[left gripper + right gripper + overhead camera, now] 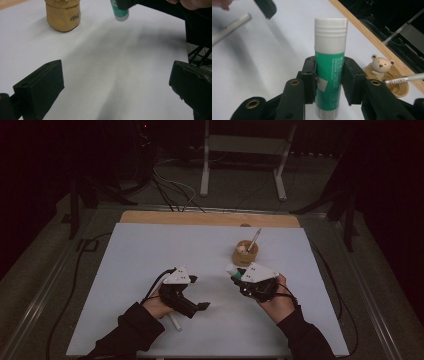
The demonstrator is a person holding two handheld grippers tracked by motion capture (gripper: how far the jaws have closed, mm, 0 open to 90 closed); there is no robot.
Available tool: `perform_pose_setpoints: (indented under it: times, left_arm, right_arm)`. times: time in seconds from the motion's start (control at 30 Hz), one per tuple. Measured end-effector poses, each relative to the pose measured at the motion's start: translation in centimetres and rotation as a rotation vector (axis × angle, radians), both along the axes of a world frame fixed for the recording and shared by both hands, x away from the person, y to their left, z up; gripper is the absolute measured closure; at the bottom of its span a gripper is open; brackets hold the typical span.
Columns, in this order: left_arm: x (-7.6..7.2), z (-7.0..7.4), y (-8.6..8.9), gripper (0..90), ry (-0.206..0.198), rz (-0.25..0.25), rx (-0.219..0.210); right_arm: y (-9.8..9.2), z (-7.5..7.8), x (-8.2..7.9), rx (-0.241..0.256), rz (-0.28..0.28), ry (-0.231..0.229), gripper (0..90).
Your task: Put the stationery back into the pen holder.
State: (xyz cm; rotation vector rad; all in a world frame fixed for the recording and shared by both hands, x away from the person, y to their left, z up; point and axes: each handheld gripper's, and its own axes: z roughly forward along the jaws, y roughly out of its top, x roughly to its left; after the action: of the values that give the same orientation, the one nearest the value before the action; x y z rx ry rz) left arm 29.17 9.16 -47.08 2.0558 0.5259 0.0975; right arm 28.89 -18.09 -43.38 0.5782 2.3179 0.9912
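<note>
In the high view the near edge of the white sheet (150, 245) runs along the bottom, with both sleeves crossing it. The left gripper (200, 306) sits at about 7 o'clock from the sheet's middle, the right gripper (234, 274) at about 4 o'clock, and bare sheet lies between them. A white pen (174, 322) lies on the sheet just by the left hand (157, 306), toward the near edge. Wide bare room stretches to the left edge and toward 11 o'clock. Farther off, at about 1 o'clock, the tan cup (245, 253) stands near the far edge with a silver pen (254, 239) leaning out of it; beyond it a strip of wooden tabletop (200, 218) shows.

The left gripper view shows lettering on the cup's side (63, 15), and the lower end of the glue stick (120, 12) hanging above the sheet, clear of it, at 12 o'clock. The right gripper view shows a small bear figure (380, 65) on the cup's rim, which the high view leaves too small to make out.

The left gripper's jaws stand wide apart with nothing between them, only bare sheet. The right gripper's jaws are clamped on the green body of the glue stick (329, 70), one pad on each side, white cap pointing away from the hand.
</note>
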Motion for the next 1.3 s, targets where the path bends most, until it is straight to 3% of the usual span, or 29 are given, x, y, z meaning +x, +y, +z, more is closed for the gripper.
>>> perform_pose_setpoints:
  times: [0.43,0.8,1.03,1.3]
  left_arm:
    - [-0.5,-0.5,0.8,0.3,-0.007,0.018,-0.031]
    - [-0.8,-0.8,0.7,0.4,-0.018,0.03,-0.071]
    - [-0.9,-0.9,0.8,0.4,-0.021,0.035,-0.067]
    - [-0.9,-0.9,0.9,0.4,-0.009,0.028,-0.075]
  right_arm:
    - [-1.6,1.4,1.1,0.184,-0.048,0.06,65.8]
    - [-3.0,3.0,2.4,0.319,-0.091,0.059,65.7]
    - [-3.9,3.6,3.6,0.406,-0.126,0.074,65.7]
    - [-4.2,3.8,4.6,0.447,-0.162,0.07,65.7]
